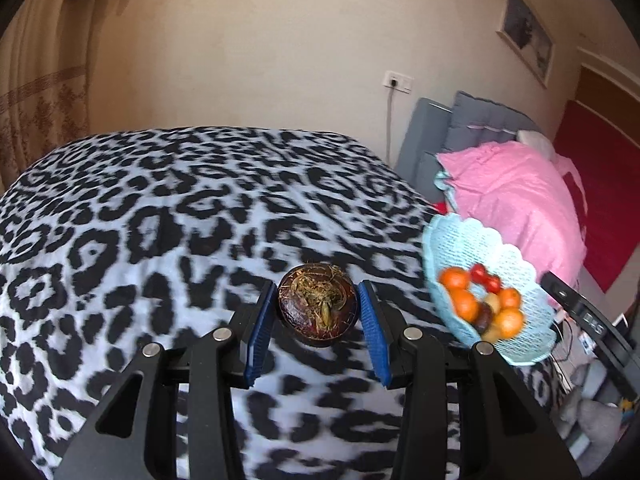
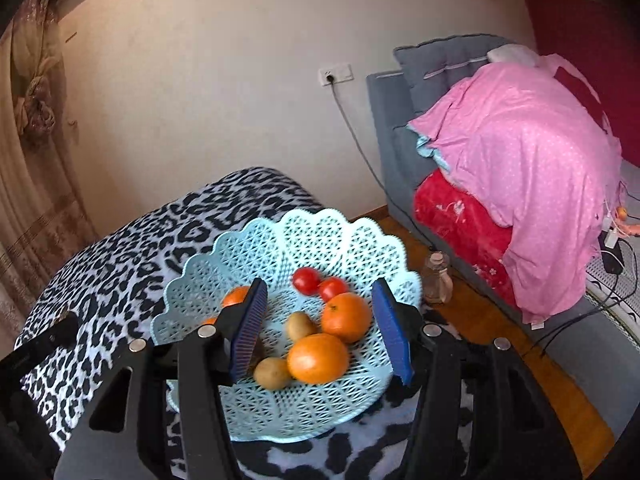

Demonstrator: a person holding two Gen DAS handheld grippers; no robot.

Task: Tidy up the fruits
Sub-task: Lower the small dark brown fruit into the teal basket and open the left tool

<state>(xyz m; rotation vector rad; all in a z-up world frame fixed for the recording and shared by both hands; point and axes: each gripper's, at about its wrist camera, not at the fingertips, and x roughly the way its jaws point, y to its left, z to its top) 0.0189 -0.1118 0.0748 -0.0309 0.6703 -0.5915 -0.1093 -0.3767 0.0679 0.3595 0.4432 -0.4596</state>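
Note:
My left gripper [image 1: 318, 306] is shut on a dark brown mangosteen [image 1: 317, 310] with a dry stem cap, held above the leopard-print cloth [image 1: 160, 220]. A light blue lattice fruit basket [image 1: 532, 320] sits to its right with oranges, red tomatoes and small brownish fruits. In the right wrist view my right gripper [image 2: 320, 320] is open and empty, hovering over the basket [image 2: 328, 232]. Below it lie oranges [image 2: 318, 358], two tomatoes [image 2: 306, 280] and kiwis [image 2: 272, 372]. A dark fruit is partly hidden behind the left finger.
The table's right edge drops to a wooden floor [image 2: 500, 320] where a bottle [image 2: 438, 280] stands. A grey sofa with pink bedding [image 2: 532, 160] is at the right. A cable [image 2: 360, 148] hangs from a wall socket.

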